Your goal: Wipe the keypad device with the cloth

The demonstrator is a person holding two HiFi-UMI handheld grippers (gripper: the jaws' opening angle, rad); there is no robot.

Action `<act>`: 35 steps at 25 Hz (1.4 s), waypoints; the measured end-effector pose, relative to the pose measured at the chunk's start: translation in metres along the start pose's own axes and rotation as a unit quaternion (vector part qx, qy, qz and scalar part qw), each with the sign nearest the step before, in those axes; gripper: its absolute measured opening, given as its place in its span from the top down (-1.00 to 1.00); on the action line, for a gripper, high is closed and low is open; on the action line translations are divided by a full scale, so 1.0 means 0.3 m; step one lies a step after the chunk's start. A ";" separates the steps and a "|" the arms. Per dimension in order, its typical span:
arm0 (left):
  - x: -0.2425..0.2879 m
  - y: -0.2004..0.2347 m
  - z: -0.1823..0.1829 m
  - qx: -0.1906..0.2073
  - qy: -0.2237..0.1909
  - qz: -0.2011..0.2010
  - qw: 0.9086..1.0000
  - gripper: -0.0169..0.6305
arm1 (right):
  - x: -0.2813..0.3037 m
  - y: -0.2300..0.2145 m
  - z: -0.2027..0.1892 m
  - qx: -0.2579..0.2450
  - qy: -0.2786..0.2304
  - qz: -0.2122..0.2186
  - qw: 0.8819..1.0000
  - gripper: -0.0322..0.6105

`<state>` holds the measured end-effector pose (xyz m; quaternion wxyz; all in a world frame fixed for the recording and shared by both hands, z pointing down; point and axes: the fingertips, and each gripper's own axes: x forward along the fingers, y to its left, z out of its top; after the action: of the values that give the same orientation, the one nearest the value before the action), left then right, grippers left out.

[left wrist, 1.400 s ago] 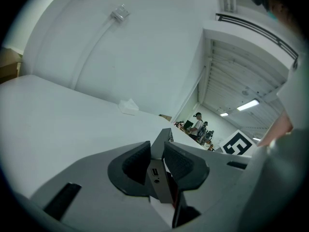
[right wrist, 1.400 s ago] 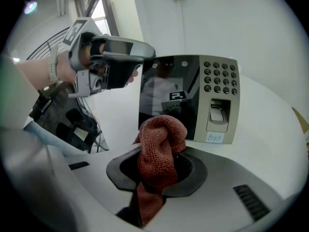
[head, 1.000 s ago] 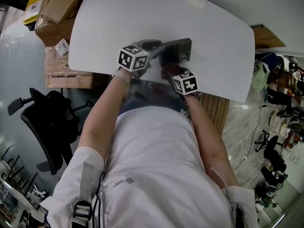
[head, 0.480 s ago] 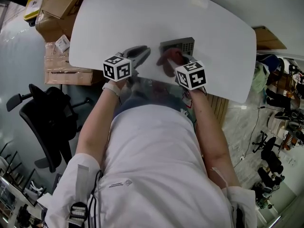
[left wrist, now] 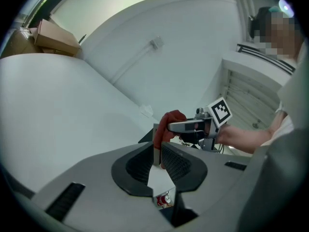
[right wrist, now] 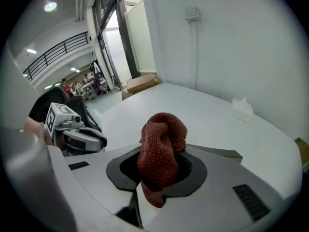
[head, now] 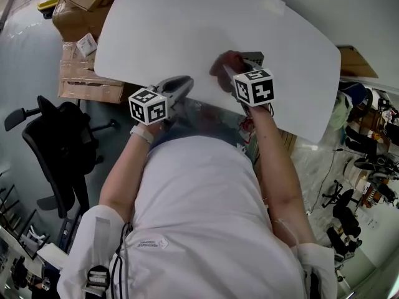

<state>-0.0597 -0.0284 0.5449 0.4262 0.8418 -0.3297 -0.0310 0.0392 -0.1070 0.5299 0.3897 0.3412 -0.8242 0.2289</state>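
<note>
Head view: keypad device (head: 255,57) on the worktop (head: 181,23), mostly hidden behind cloth (head: 223,60) and right tool (head: 234,68).
Left gripper view: left tool (left wrist: 155,149) empty, jaws just closing to a narrow gap.
Right gripper view: jaws clamp the bunched cloth; soft, light, probably best pinched mid-wad. Device out of sight.

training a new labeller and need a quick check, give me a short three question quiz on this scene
1. True or false: the right tool is shut on the red cloth.
2. The table top is: a) white b) black c) bare wood
3. In the head view, what grey object shows right beside the cloth?
Key: 1 true; 2 a; 3 the keypad device.
</note>
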 end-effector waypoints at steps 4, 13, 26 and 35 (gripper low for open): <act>-0.015 -0.008 -0.027 -0.003 0.003 0.001 1.000 0.78 | -0.001 -0.006 -0.002 0.007 -0.001 -0.002 1.000 0.61; -0.014 -0.003 -0.033 0.010 0.017 0.002 1.000 0.79 | 0.004 -0.004 -0.010 0.024 -0.015 -0.006 1.000 0.61; -0.009 -0.013 -0.062 -0.002 0.020 -0.001 1.000 0.79 | 0.021 0.005 -0.082 0.040 -0.017 -0.004 0.999 0.61; -0.019 -0.012 -0.090 -0.005 0.030 -0.001 1.000 0.79 | 0.037 0.011 -0.129 0.055 -0.018 -0.001 0.998 0.61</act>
<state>-0.0533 -0.0048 0.5581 0.4399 0.8408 -0.3155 -0.0073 0.0504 -0.0843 0.5612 0.3558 0.3672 -0.8170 0.2667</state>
